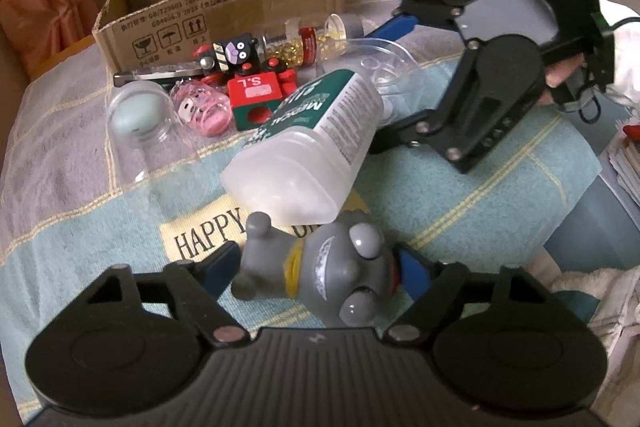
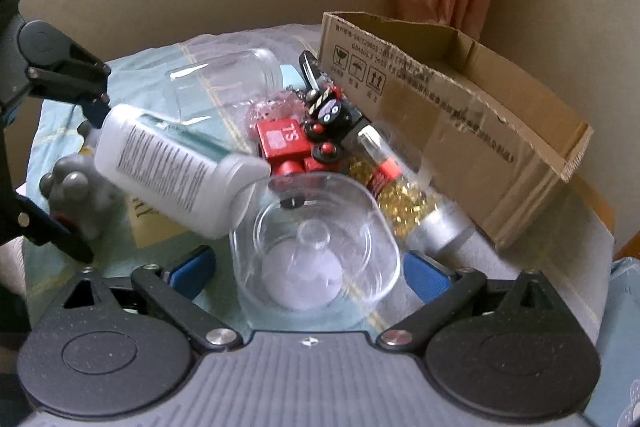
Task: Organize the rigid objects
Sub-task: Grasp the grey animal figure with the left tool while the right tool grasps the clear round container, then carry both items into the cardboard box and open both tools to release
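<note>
Both grippers over toys and bottles on a cloth-covered table

The left gripper (image 1: 316,267) has its fingers clenched on a grey toy figure (image 1: 320,267); the right gripper (image 2: 308,267) stands released around a clear plastic cup (image 2: 316,247). Beyond the fingers lie a white bottle (image 1: 316,143), a red block (image 1: 254,97) and a cardboard box (image 1: 224,11).

Each hand-held gripper (image 1: 316,267) is black plastic with blue finger pads (image 2: 191,269), silver screws and a ribbed grey body.
</note>
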`<state>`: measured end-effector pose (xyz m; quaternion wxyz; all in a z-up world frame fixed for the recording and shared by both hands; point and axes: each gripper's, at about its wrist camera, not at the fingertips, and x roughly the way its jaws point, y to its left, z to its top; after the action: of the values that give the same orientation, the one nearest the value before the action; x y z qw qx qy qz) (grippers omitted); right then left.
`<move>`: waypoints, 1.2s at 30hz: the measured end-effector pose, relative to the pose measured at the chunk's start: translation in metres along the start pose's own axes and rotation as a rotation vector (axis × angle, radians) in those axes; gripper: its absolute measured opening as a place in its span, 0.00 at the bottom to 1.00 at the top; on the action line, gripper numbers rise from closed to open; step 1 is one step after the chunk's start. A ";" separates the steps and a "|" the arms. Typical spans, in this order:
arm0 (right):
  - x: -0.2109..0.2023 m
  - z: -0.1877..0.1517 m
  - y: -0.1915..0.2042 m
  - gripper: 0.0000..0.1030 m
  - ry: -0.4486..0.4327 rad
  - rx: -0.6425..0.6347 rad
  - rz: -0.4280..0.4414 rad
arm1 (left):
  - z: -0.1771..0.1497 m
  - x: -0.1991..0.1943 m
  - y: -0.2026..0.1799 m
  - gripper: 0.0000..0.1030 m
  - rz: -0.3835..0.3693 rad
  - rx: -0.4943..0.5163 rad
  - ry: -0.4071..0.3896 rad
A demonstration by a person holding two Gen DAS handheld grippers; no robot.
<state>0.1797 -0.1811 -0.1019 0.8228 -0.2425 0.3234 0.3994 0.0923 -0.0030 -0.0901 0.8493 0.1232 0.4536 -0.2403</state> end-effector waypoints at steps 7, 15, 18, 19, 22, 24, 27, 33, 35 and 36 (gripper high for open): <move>-0.001 0.004 0.003 0.83 0.010 0.007 -0.017 | 0.000 -0.002 0.000 0.71 -0.003 0.000 -0.003; -0.023 -0.009 0.010 0.83 0.099 0.103 -0.024 | -0.005 -0.002 0.007 0.71 0.010 -0.016 0.010; -0.023 -0.012 0.013 0.87 0.101 0.092 -0.016 | -0.007 -0.002 0.010 0.71 0.011 -0.021 0.012; -0.020 -0.012 0.014 0.89 0.100 0.084 -0.021 | -0.007 -0.002 0.011 0.71 0.012 -0.024 0.013; -0.015 -0.010 0.010 0.90 0.086 0.093 -0.017 | -0.007 -0.003 0.013 0.70 0.016 -0.034 0.018; -0.015 -0.008 0.008 0.84 0.087 0.098 -0.010 | -0.008 -0.005 0.013 0.70 0.017 -0.042 0.024; -0.017 -0.007 0.007 0.81 0.103 0.105 -0.005 | -0.008 -0.007 0.015 0.70 0.025 -0.046 0.029; -0.027 -0.008 0.005 0.81 0.135 0.136 -0.046 | -0.011 -0.021 0.024 0.70 0.049 -0.065 0.040; -0.032 -0.009 -0.001 0.81 0.137 0.168 -0.042 | -0.011 -0.028 0.028 0.70 0.057 -0.068 0.038; -0.034 -0.008 -0.003 0.81 0.138 0.179 -0.041 | -0.010 -0.031 0.029 0.70 0.064 -0.066 0.038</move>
<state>0.1631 -0.2057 -0.0821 0.8250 -0.2013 0.4086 0.3345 0.0858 0.0356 -0.0701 0.8513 0.1142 0.4731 -0.1959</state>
